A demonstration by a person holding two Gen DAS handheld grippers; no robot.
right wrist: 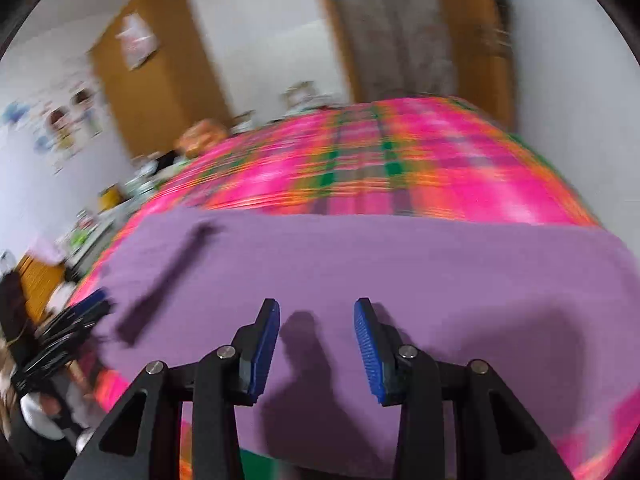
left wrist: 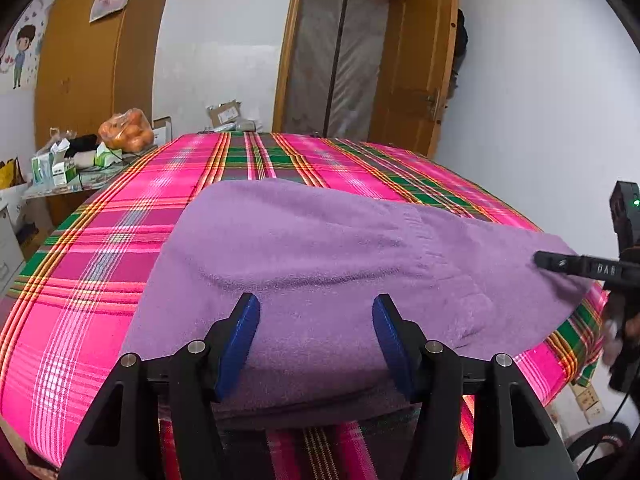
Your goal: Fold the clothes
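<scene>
A purple knit garment [left wrist: 320, 240] lies spread flat on a bed with a pink and green plaid sheet [left wrist: 100, 260]. My left gripper [left wrist: 316, 304] hovers open over the garment's near edge, its blue pads wide apart and nothing pinched. From the right edge of that view my right gripper's black finger [left wrist: 560, 263] reaches over the garment's right end. In the blurred right wrist view the right gripper [right wrist: 316, 308] stands open just above the purple garment [right wrist: 400, 260], casting shadows on it. The left gripper [right wrist: 76, 320] shows at the left side of that view.
A cluttered side table [left wrist: 60, 192] with a bag of oranges [left wrist: 128, 134] and small boxes stands left of the bed. A wooden wardrobe [left wrist: 92, 60] and an open door [left wrist: 416, 60] lie behind. The bed's right edge [left wrist: 576, 360] drops off near a white wall.
</scene>
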